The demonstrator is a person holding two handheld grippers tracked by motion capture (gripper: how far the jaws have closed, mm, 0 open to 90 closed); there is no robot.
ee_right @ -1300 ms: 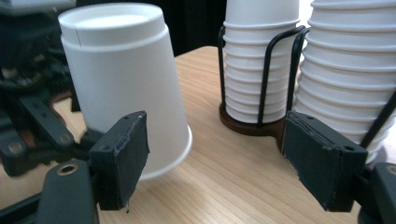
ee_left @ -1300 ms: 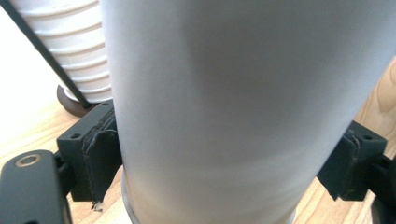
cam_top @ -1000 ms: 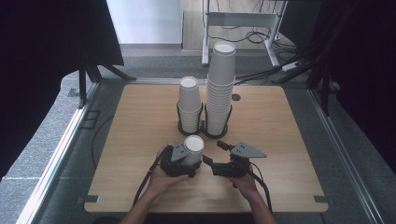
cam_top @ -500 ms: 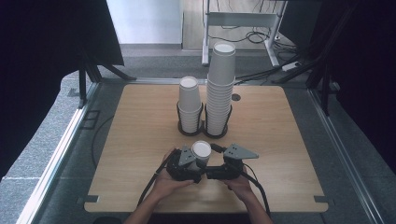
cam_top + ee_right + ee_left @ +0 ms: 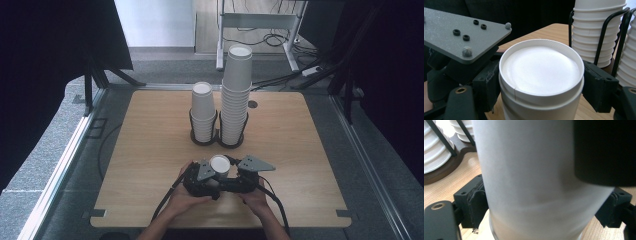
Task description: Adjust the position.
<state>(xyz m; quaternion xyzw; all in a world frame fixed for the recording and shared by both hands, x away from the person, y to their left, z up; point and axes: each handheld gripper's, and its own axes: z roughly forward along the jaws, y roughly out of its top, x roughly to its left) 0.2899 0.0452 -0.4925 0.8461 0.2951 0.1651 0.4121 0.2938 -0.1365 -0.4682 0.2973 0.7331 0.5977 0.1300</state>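
Note:
A white paper cup stands bottom-up near the table's front edge, between both grippers. My left gripper comes at it from the left and my right gripper from the right. In the left gripper view the cup's wall sits between the jaws, and both pads press on it. In the right gripper view the cup sits between the pads, which touch its sides just below the upturned base. A seam lower down hints at a second nested cup.
A short cup stack and a tall one stand in a black wire holder at the table's middle back. The wooden table has bare room on both sides. Cables trail from the grippers toward the front edge.
My left gripper has carried the cup to the right, toward the table's centre. My right gripper has moved left and its jaws have come round the same cup.

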